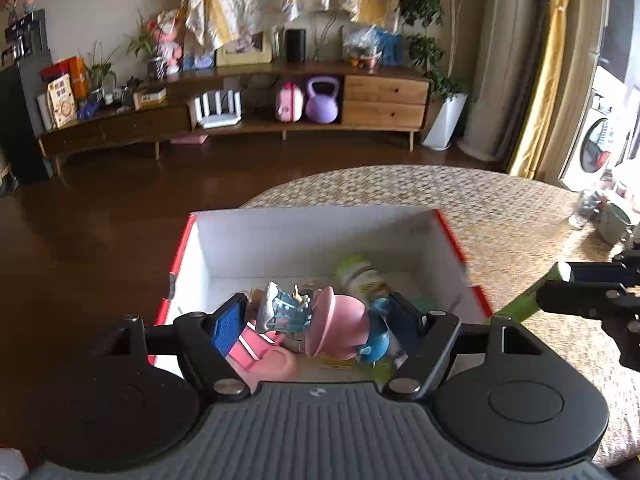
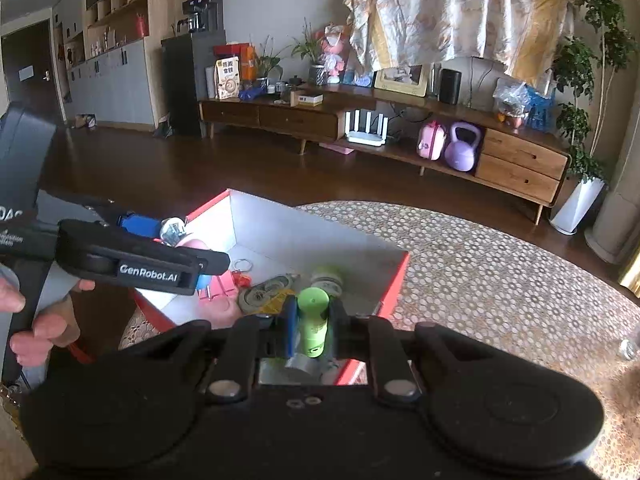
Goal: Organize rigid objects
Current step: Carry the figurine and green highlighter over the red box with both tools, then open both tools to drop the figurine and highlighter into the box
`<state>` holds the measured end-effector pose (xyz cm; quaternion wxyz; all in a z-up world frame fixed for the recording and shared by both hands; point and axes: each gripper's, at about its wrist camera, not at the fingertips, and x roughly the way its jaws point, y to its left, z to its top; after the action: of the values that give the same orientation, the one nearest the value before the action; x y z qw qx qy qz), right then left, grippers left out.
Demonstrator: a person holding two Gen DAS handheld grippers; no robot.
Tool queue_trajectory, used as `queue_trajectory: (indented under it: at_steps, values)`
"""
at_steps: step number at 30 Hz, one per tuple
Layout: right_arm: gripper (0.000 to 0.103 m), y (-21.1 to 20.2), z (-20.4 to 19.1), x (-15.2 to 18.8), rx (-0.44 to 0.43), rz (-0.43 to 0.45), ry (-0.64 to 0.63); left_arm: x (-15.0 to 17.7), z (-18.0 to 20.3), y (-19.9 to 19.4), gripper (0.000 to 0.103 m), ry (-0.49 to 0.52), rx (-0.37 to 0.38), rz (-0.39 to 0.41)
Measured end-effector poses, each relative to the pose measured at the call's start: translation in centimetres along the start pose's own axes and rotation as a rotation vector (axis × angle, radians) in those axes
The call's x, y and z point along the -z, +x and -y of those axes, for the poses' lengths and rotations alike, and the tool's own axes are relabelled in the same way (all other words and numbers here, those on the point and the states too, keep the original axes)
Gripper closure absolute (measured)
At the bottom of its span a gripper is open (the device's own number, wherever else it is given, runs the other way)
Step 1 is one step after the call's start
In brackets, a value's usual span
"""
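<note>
Looking along the left gripper (image 1: pixel 310 322) first, we see its blue pads clamped on a pink toy figure (image 1: pixel 340 328) with blue and white parts, held above the near end of the red-edged box (image 1: pixel 320 228) on the table (image 1: pixel 500 200). Inside the box lie a pale green bottle (image 1: pixel 362 276) and a pink piece (image 1: pixel 264 356). To set the figure down well, we judge that we should lower it into a bare patch of the white floor before letting go, clear of the bottle. The figure's own shape is hard to read, since it is blurred and the pads cover its sides.

From the right wrist, the right gripper (image 2: pixel 314 326) is closed tight on a green cylinder (image 2: pixel 314 320), poised over the box's near right corner. The left gripper shows from the side here, with a hand (image 2: pixel 40 320) on its grip. We judge the two tools should release one at a time so they do not collide. The gripper body hides the box's near wall, and the round flat things (image 2: pixel 264 292) within are too blurred to name.
</note>
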<state>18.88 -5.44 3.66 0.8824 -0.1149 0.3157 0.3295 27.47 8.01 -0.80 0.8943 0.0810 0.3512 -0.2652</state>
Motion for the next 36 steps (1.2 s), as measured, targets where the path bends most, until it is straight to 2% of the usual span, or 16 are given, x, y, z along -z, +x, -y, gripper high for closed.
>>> queue_trajectory:
  at_steps: [7, 13, 18, 23, 25, 36]
  values:
    - [0.088, 4.2, -0.8, 0.1, -0.015, -0.051, 0.004, -0.6, -2.5, 4.0, 0.028, -0.023, -0.017, -0.078]
    - [0.088, 7.3, -1.3, 0.7, -0.067, -0.121, 0.021, -1.0, -2.1, 7.5, 0.028, 0.018, -0.013, -0.15]
    - [0.088, 8.6, -2.2, 1.4, -0.093, -0.165, -0.001, -1.4, -1.4, 9.7, 0.028, 0.037, -0.01, -0.179]
    - [0.088, 9.3, -3.0, 1.2, -0.101, -0.163, -0.028, -1.6, -0.9, 11.9, 0.028, 0.024, 0.01, -0.257]
    - [0.088, 9.6, -3.2, 1.0, -0.098, -0.16, -0.041, -1.6, -0.8, 12.4, 0.028, 0.028, -0.003, -0.27]
    - [0.088, 12.5, -2.6, 0.9, -0.084, -0.224, 0.004, -2.4, -1.2, 15.1, 0.028, -0.015, -0.004, -0.358]
